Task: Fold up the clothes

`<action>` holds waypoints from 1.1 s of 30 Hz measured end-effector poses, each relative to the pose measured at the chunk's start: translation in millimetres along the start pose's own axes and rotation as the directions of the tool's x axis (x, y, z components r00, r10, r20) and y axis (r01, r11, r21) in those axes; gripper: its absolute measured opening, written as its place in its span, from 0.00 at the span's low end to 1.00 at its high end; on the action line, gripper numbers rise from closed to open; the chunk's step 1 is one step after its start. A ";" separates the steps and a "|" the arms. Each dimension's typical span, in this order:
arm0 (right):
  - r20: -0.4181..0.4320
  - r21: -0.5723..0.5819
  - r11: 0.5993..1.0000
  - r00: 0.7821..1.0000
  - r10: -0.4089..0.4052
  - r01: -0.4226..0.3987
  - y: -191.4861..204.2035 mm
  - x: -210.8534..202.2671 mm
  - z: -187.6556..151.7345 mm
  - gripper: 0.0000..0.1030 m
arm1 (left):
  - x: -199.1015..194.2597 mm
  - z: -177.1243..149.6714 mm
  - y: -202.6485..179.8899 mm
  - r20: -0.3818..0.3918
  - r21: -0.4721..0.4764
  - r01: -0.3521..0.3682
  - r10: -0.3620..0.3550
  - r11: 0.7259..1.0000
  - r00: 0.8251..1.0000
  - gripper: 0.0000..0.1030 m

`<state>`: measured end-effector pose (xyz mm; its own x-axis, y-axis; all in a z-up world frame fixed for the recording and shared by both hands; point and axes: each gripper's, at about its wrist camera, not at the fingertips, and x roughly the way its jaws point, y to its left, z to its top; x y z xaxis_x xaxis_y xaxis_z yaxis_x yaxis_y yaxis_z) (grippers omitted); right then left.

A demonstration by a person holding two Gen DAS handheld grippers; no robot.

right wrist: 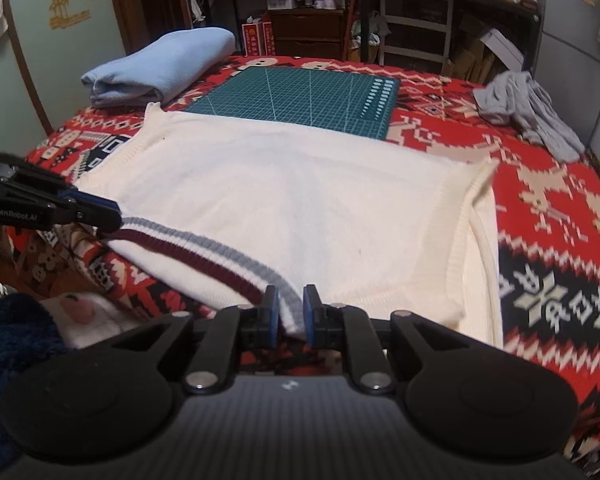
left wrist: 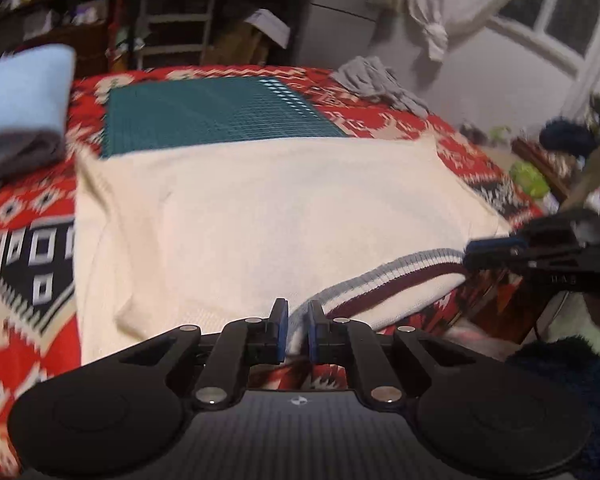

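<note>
**A:** What lies on the bed?

**B:** A cream knit sweater [right wrist: 292, 200] is spread flat across a red patterned blanket [right wrist: 548, 216]. Its striped hem [right wrist: 204, 248], banded in maroon and grey-blue, runs along the near edge. Beyond it lies a green cutting mat [right wrist: 300, 96], partly covered by the sweater's far edge. A folded light-blue fleece [right wrist: 160, 68] sits at the far left and a crumpled grey garment [right wrist: 528, 112] at the far right.

**A:** And the grippers?

**B:** Both are at the hem. The left gripper [left wrist: 298, 330] has its jaws nearly closed, pinching the striped band between its blue pads. The right gripper [right wrist: 291, 316] does the same further along the band, jaws drawn in to a narrow gap with the stripes caught between them. (Each gripper also shows in the other's view, at the side, its tip on the hem.)

**A:** How does the sweater lie from the jaws?

**B:** The whole body stretches away from both grippers, toward the far side of the bed. The hem's long axis runs left to right, from one gripper to the other, so the two hold one edge at two points. Neither hand is nearer the cloth; both are on it.

**A:** So what does the next move depend on?

**B:** My judgement: carrying the hem away toward the far edge, both hands level, so the fold line stays parallel to the hem. If one hand leads, the fold would likely skew.
</note>
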<state>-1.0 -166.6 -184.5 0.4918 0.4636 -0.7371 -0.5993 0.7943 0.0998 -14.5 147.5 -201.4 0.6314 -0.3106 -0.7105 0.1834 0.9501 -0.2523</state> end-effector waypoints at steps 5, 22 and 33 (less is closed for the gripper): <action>0.026 -0.008 1.000 0.999 0.019 -0.018 2.7 0.0 14.9 0.14 | -3.7 8.1 -1.6 0.029 -0.013 -0.007 0.007 1.000 1.000 0.09; -0.002 -0.083 0.994 0.998 0.067 -0.067 38.7 73.3 62.6 0.12 | 54.6 46.6 -28.8 -0.032 0.010 0.038 -0.037 0.999 0.999 0.09; 0.025 -0.058 0.997 0.998 0.058 -0.056 26.1 52.4 61.4 0.12 | 59.2 64.4 -35.7 0.018 0.070 0.039 -0.041 0.997 0.999 0.09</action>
<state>47.9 -97.5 -179.5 0.4719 0.5182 -0.7133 -0.6614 0.7431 0.1023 64.9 97.1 -192.2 0.6372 -0.3485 -0.6874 0.2606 0.9368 -0.2334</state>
